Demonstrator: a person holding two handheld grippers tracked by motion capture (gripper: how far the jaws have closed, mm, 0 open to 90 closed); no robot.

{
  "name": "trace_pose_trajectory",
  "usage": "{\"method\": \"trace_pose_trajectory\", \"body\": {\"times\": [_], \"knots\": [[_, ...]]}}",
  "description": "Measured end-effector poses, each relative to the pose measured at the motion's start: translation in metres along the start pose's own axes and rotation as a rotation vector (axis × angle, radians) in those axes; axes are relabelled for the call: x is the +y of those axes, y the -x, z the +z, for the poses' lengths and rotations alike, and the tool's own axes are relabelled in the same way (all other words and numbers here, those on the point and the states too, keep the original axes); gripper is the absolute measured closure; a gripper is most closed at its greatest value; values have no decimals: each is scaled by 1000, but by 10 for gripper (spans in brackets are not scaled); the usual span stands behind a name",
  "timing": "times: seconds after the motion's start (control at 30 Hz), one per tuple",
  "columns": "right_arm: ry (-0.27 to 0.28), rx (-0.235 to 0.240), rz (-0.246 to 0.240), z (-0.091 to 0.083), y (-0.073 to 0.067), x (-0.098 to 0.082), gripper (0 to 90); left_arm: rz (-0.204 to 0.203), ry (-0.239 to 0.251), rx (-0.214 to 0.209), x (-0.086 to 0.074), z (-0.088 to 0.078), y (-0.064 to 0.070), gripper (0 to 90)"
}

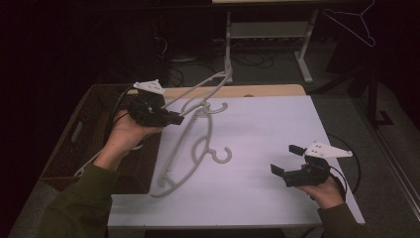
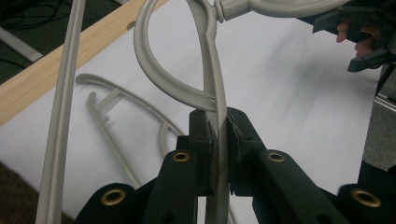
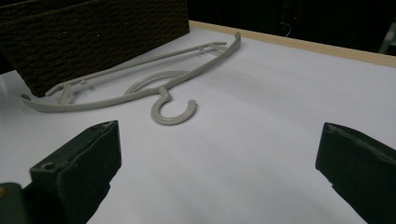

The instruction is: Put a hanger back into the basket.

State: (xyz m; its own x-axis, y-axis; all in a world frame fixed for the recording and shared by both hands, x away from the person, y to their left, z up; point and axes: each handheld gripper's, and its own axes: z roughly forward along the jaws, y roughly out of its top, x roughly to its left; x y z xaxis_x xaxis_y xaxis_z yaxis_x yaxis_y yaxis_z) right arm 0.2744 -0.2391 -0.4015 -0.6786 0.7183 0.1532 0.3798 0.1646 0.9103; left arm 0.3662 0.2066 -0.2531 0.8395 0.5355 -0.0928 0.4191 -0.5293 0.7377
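Clamping hanger [image 2: 215, 112] inside left gripper [image 2: 218, 140].

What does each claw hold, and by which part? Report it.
The left claw grips a grey plastic hanger by a thin bar beside its neck loop. The right claw holds nothing, jaws open.

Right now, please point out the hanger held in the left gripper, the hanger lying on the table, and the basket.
Held hanger [image 2: 215, 100]: left gripper view, shoulder bar above the jaws.
Lying hanger [image 3: 173, 113]: right gripper view, its hook.
Basket [image 1: 74, 134]: high view, left wall.
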Motion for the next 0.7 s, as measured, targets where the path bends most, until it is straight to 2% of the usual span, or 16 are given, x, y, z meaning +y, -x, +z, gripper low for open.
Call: {"method": "trace_pose_trajectory", "body": {"times": [0.43, 0.7], "knots": [[-1, -5, -2, 1, 0, 0, 0, -37, 35, 44, -21, -40, -13, 821], [-1, -4, -10, 2, -1, 1, 0, -59, 47, 72, -40, -61, -20, 821]]}}
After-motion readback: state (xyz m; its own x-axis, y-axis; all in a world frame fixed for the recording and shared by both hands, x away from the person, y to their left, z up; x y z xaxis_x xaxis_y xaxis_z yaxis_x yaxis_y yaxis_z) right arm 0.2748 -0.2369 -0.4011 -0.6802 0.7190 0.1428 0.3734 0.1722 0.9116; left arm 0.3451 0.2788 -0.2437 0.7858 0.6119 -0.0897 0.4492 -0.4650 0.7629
